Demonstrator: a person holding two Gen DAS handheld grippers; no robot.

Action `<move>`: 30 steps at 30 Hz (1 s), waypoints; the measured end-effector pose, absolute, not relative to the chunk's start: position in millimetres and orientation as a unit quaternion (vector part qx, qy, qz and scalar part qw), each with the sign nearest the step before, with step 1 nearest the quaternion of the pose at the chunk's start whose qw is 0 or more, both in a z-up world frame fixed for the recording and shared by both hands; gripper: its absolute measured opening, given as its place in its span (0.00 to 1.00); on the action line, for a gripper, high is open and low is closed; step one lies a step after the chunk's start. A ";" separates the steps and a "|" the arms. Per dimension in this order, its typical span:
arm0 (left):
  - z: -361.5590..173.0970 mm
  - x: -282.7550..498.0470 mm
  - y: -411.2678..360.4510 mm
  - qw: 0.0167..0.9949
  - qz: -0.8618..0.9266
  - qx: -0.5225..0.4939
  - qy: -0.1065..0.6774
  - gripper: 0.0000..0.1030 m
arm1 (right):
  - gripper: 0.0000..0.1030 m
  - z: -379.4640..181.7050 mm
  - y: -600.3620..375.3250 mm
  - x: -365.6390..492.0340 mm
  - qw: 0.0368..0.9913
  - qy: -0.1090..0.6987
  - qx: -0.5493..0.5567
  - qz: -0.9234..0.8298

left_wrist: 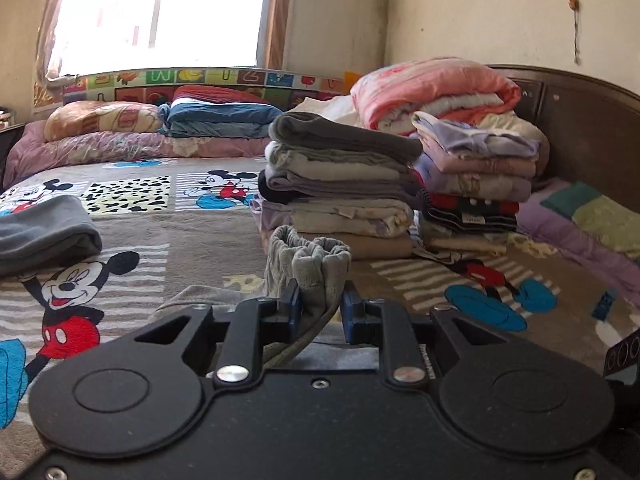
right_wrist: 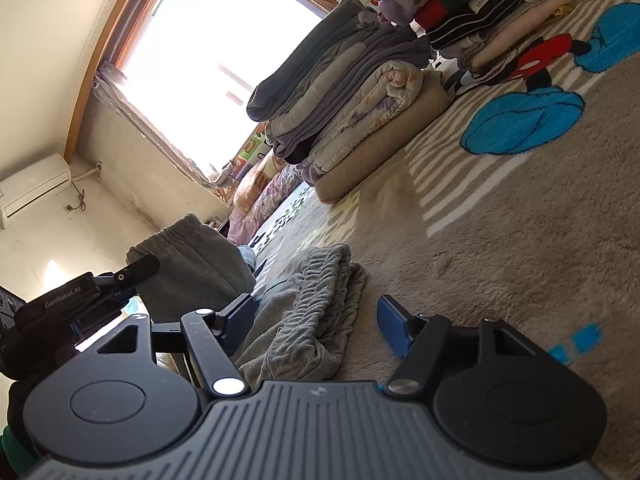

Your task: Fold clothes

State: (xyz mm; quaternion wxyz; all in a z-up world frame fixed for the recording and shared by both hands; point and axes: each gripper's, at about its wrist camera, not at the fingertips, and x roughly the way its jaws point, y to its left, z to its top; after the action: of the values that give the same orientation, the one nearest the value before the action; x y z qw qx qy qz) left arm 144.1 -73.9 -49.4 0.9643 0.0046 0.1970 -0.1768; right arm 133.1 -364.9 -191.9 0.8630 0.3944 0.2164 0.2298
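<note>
Cartoon-mouse bedspread (left_wrist: 192,236): grey elastic-waist trousers (right_wrist: 304,312) lying lengthwise away from wide-spread right gripper (right_wrist: 316,320), waistband end upright in left gripper (left_wrist: 318,304) pinch; only right view shows air conditioner (right_wrist: 32,188).

A bright window (left_wrist: 160,12), wooden headboard (left_wrist: 580,120) and air conditioner (right_wrist: 34,188).

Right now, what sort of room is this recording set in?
Most likely a home bedroom: a bed with a cartoon-mouse blanket, a dark wooden headboard, and stacks of folded clothes on it.
</note>
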 end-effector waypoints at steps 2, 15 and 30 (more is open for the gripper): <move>-51.5 142.6 -87.1 0.963 -0.182 0.021 0.195 0.18 | 0.65 -192.1 -366.0 133.0 0.861 0.215 0.398 0.231; -103.4 91.4 -147.8 0.911 -0.288 0.217 0.201 0.58 | 0.64 -196.2 -379.6 128.8 0.846 0.190 0.443 0.228; -80.5 136.8 -18.6 0.970 -0.126 0.045 0.204 0.52 | 0.63 -154.0 -354.3 109.9 0.912 0.149 0.327 0.197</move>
State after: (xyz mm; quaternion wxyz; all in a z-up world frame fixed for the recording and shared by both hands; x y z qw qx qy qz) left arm 136.8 -18.6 -80.5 0.9698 0.0454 0.2042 -0.1256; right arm 109.9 -354.3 -154.0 0.9121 0.3271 0.1487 0.1973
